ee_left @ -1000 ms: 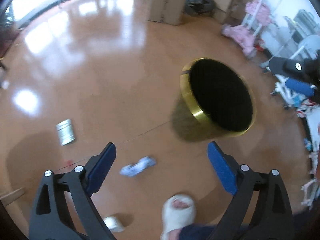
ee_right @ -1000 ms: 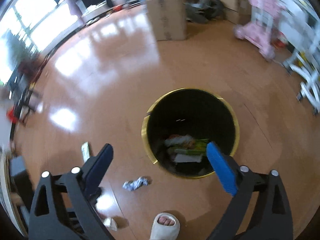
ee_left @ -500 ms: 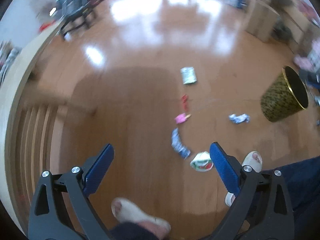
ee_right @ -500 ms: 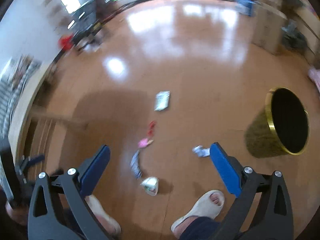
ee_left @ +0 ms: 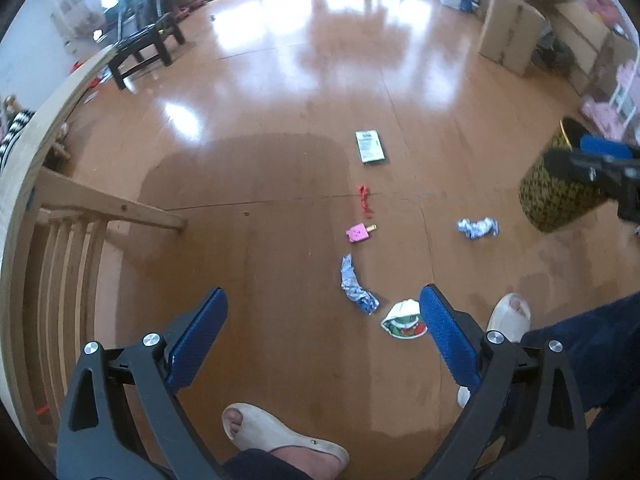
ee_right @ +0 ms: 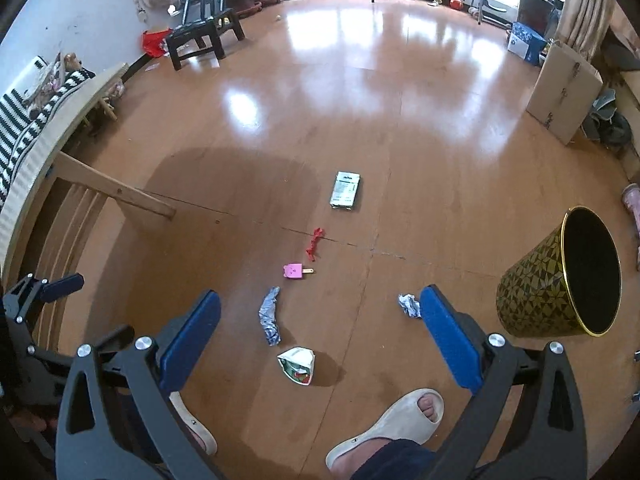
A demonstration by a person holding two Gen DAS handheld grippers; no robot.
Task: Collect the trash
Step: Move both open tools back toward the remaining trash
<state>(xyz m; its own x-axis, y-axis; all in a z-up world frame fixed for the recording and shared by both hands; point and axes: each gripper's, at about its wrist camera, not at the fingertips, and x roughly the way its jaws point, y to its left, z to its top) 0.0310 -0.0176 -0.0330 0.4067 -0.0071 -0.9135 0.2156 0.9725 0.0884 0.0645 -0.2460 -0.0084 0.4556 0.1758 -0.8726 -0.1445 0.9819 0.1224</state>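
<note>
Left gripper [ee_left: 323, 335]: held above the floor, angled downward; blue-padded fingers [ee_left: 198, 340] spread wide with nothing between them.
Right gripper [ee_right: 320, 336]: also held over the floor and tilted down; blue pads set wide apart, holding nothing.
Relative position: the right gripper shows at the right edge of the left wrist view, the left gripper at the left edge of the right wrist view.
Feet: both in pale open-toed slippers, the left foot [ee_left: 280, 436] below the left gripper, the right foot [ee_right: 394, 426] below the right gripper.
Legs: dark blue trousers.

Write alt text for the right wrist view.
Open right claw over a wooden floor strewn with six bits of trash: packet, red scrap, pink wrapper, two foil wads, torn carton. A gold bin stands at right.
</note>
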